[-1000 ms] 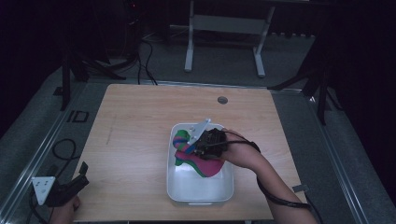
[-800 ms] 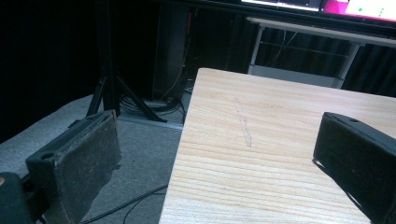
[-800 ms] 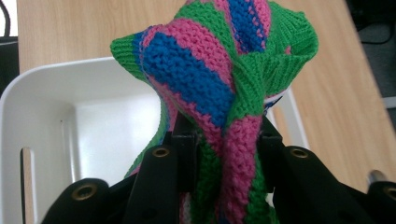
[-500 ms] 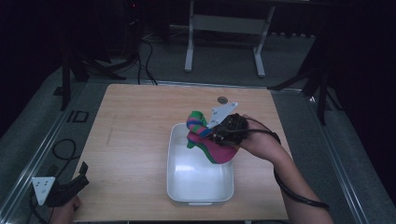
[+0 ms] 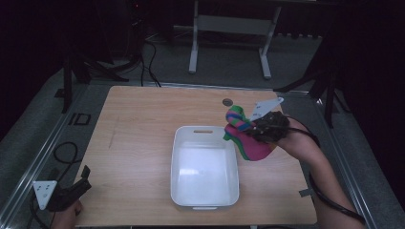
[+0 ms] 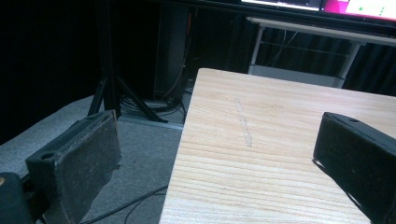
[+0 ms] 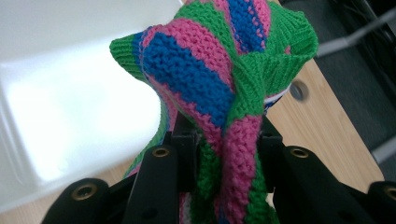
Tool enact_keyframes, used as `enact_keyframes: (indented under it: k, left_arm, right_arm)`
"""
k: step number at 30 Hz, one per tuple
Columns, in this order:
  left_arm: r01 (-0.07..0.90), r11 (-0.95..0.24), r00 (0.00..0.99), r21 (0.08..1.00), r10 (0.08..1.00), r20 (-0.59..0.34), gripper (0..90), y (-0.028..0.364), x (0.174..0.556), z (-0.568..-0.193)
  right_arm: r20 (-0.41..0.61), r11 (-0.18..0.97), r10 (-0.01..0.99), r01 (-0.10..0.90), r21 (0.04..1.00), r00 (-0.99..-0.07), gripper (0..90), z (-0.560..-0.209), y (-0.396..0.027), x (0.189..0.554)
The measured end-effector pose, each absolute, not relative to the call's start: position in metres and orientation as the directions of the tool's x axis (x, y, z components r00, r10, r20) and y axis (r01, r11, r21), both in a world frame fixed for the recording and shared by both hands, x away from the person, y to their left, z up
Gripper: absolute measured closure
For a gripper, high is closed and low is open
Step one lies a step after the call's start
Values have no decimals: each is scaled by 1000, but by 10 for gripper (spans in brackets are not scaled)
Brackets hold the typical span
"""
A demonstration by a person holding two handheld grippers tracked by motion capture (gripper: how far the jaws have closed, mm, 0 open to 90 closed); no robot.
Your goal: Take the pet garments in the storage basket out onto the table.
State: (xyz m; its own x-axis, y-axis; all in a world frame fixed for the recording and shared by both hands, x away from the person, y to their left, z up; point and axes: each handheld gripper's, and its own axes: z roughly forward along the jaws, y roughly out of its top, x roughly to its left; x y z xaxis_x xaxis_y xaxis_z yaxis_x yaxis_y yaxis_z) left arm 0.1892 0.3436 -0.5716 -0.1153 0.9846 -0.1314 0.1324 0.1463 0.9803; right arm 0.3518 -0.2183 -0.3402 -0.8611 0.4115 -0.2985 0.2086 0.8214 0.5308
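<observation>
One garment in hand: my right gripper [image 5: 248, 129] pinches a knitted piece striped pink, green and blue [image 5: 248, 140], its jaws pressed on a bunched fold of the wool; in the right gripper view the fabric [image 7: 224, 88] stands up between them.
Where the knit is: lifted clear of the white bin [image 5: 177, 157], hanging just past the bin's far right corner, over the bare wood of the table [image 5: 133, 143].
Bin: nothing lies in it that I can see; its floor shows plain white.
Done so far, as I judge it: the knit is out of the bin and fully carried by my grip, none of it draped on the rim.
Left to do, as I judge it: set the knit down on the table beside the bin and let go; where exactly it should land I cannot say.
My left gripper [image 5: 71, 193]: idle, well away from the bin at the near left corner of the table, jaws spread wide with nothing between them; in the left gripper view its pads [image 6: 88, 158] frame only table edge and floor.
Hard to make out: what sort of garment this is, since it hangs crumpled.
Hidden: the lower end of the knit behind my right hand, and the fingertips of the right gripper, buried in the wool.
Cut off: my left hand at the bottom edge of the high view.
</observation>
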Motion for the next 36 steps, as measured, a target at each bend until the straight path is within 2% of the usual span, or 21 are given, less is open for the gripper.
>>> enact_keyframes:
  k: [7,12,14,15,17,20,26,36]
  left_arm:
    - [134,143,-114,981,985,-128,12,343,189,-572]
    - [133,142,-114,981,985,-127,12,343,189,-572]
    - [133,142,-115,981,985,-127,12,343,189,-572]
    - [135,143,-114,980,985,-128,12,343,189,-572]
    - [135,144,-113,980,985,-129,12,343,189,-572]
    - [135,144,-111,980,985,-129,12,343,189,-572]
    - [135,141,-109,981,986,-127,12,343,189,-572]
    - [136,139,-107,981,986,-125,12,343,189,-572]
  right_arm:
    - [-294,804,488,291,519,-822,692,-343,-259,356]
    - [-277,794,518,336,506,-809,692,-362,-270,363]
    - [-270,795,520,343,501,-811,692,-368,-271,365]
    - [-238,794,525,369,483,-817,692,-386,-271,371]
    - [-211,787,532,387,480,-820,692,-398,-271,375]
    - [-207,788,535,394,474,-819,691,-408,-269,378]
    - [-176,796,547,444,411,-819,690,-452,-263,395]
    - [-130,805,551,485,342,-824,686,-491,-257,414]
